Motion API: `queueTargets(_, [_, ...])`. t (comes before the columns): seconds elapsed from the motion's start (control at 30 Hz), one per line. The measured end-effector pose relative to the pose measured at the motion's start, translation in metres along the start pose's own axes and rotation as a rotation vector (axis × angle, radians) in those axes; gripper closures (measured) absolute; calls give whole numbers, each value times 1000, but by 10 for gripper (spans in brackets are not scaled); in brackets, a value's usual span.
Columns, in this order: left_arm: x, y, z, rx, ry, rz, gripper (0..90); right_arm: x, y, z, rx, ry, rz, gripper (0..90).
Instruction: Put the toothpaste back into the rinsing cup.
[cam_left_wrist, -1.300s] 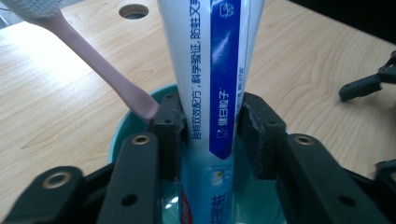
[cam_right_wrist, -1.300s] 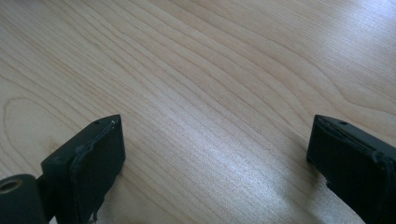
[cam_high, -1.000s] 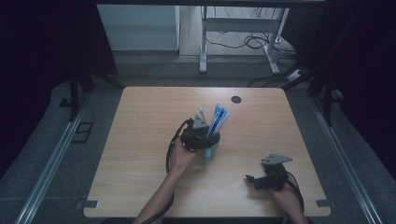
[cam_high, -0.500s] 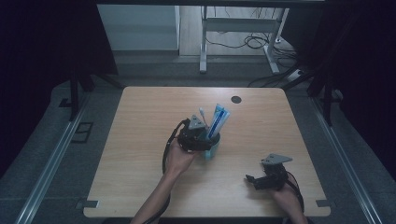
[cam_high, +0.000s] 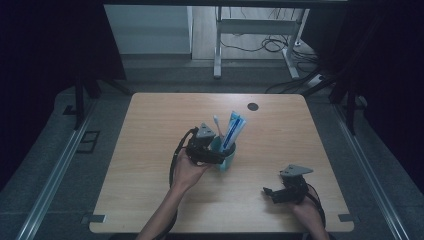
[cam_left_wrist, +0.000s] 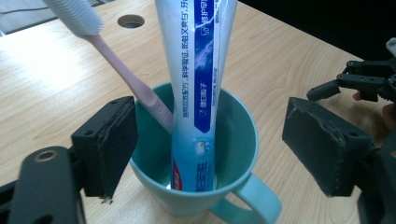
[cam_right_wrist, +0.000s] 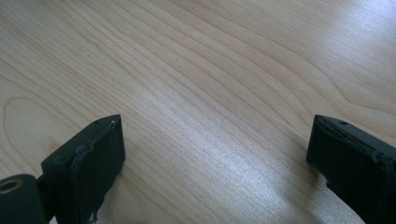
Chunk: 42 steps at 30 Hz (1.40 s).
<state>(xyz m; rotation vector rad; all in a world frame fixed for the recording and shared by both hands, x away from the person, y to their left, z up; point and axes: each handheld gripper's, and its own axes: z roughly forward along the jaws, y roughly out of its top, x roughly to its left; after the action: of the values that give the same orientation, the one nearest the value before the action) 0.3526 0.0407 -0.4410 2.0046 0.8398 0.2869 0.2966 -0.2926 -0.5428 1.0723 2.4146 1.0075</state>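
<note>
Two items, a toothbrush and a paste tube, are stood in the cup mid-desk. Its jaws just opened, the left gripper is spread around the cup, untouching; withdrawal is judged next. The right gripper is open, empty.

The left gripper has just been opening its jaws around the teal mug; its pads now stand clear of the mug's wall on both sides, with the mug between them; in the high view the left hand sits slightly lower and nearer the person than a second ago.
</note>
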Motion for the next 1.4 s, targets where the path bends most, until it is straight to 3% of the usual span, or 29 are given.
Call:
queueTargets(0.53, [7, -8, -29, 5, 21, -5, 112, 0, 0, 0, 2, 1, -1, 41])
queueTargets(1.4, [17, -40, -57, 21, 98, -6, 0, 0, 0, 0, 0, 1, 3, 42])
